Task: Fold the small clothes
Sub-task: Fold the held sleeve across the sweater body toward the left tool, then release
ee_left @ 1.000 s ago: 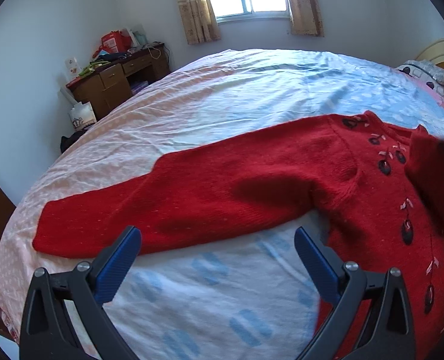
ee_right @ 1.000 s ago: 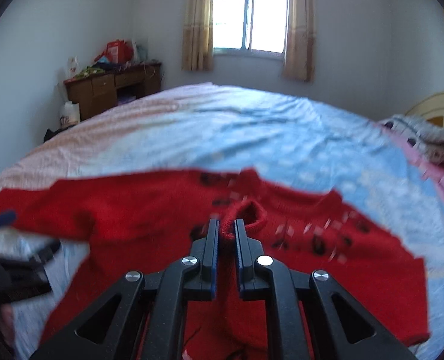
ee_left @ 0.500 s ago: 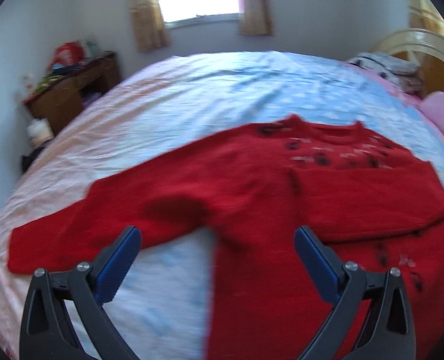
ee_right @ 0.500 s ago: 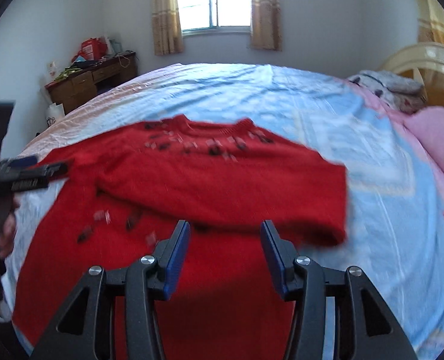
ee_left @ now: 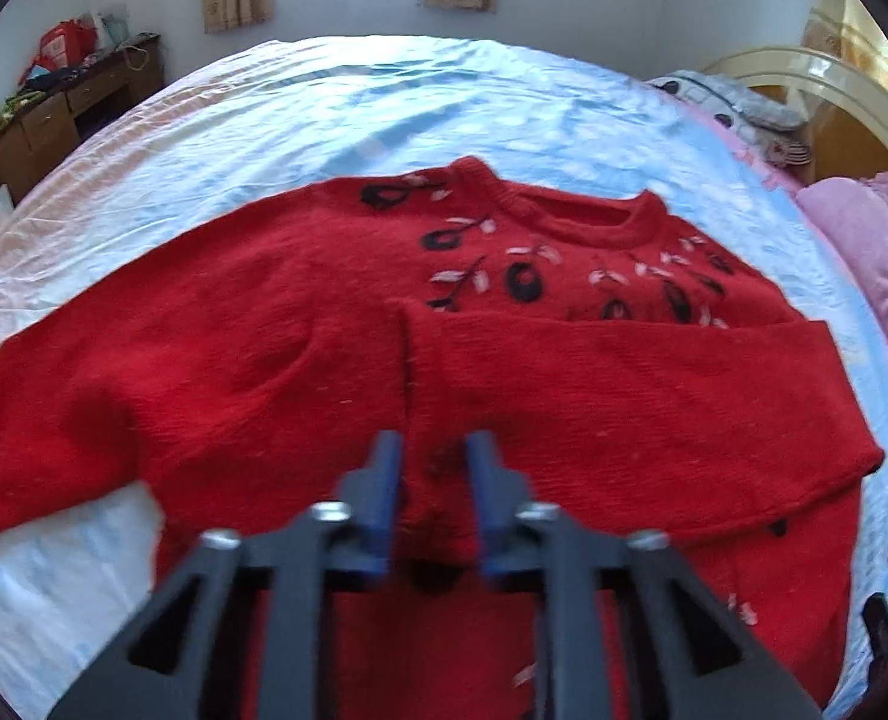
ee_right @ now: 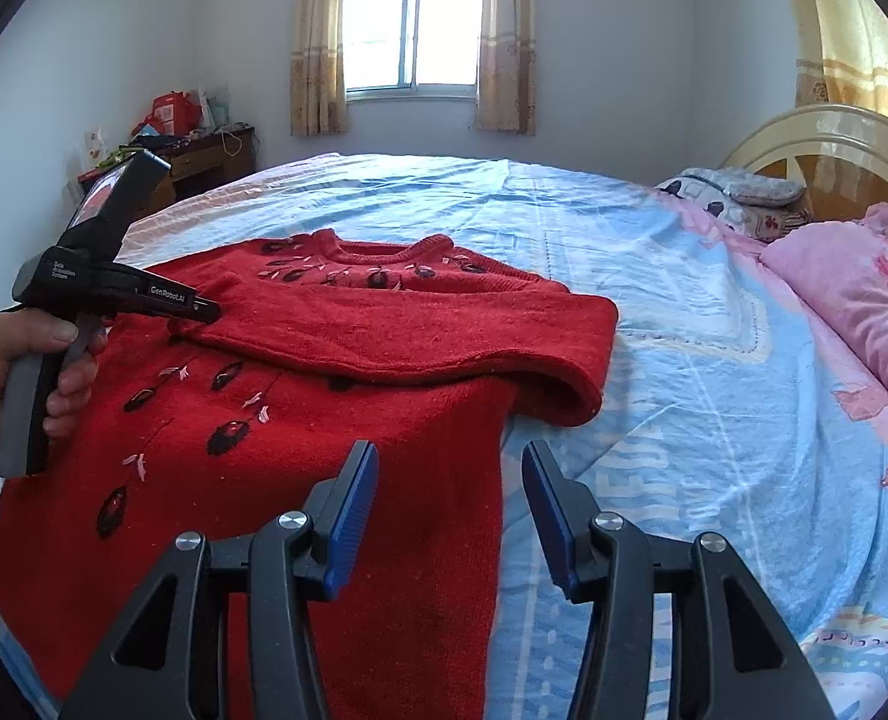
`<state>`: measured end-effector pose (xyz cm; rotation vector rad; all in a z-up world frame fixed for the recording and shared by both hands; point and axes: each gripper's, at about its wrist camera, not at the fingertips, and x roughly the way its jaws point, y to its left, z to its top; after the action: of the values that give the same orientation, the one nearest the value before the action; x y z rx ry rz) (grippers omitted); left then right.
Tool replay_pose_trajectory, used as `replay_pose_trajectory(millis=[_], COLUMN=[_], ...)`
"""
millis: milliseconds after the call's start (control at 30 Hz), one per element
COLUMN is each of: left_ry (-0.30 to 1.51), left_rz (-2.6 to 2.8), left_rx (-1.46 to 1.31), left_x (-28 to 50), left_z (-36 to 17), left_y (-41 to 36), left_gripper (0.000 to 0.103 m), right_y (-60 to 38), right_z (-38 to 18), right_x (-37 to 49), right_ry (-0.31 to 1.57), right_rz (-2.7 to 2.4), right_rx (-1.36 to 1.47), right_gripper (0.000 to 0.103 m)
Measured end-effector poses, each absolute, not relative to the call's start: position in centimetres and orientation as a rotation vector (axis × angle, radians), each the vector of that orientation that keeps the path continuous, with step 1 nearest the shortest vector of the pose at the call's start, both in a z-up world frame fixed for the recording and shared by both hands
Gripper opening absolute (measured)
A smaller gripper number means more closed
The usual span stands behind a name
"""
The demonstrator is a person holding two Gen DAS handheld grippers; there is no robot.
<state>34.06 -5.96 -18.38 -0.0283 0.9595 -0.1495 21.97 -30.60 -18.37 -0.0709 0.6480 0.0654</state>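
A cluttered wooden desk (ee_right: 204, 159) stands left of the curtained window (ee_right: 414, 30); a pink blanket (ee_right: 852, 300) lies right.

Sweater spread on the bed, one sleeve across its chest

The sweater (ee_right: 300, 432) lies on the bed (ee_right: 684, 396), its sleeve (ee_right: 408, 330) folded over the body below the collar. Pillows (ee_right: 852, 294) sit at the right by the headboard (ee_right: 816, 138); a desk (ee_right: 204, 162) stands far left, the window (ee_right: 414, 30) behind.

"genrobot.ai" stands on the side of the left tool (ee_right: 207, 313); smaller print beside it is unreadable.
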Motion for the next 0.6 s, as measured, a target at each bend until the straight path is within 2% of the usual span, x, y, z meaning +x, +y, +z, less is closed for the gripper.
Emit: replay_pose_trajectory(millis=[67,233,400,600], left_ry=[0.939,0.862,0.775,0.766], left_rz=[-0.139,-0.147,-0.12,-0.081], left_rx=[0.025,0.029,-0.004,-0.053], left_x=[33.6,32.8,32.0,30.8], left_z=[-17.8,-14.8,-11.6,-12.0], left_y=[-6.7,-5.5,-2.9,-0.3], left_gripper=[0.009,0.006,0.006,0.006], right_y=[-30.5,-30.4,-29.8,-29.4], right_z=[-18.5,-18.8,-19.4,-19.9], right_x=[22.0,21.8,21.8,21.8], right_ry=[0.649,0.643,0.662,0.677], right_rz=[0.064,0.052,0.056,0.057], right_rx=[-0.071,-0.069,-0.085,-0.096], right_gripper=[0.052,0.052,0.052,0.053])
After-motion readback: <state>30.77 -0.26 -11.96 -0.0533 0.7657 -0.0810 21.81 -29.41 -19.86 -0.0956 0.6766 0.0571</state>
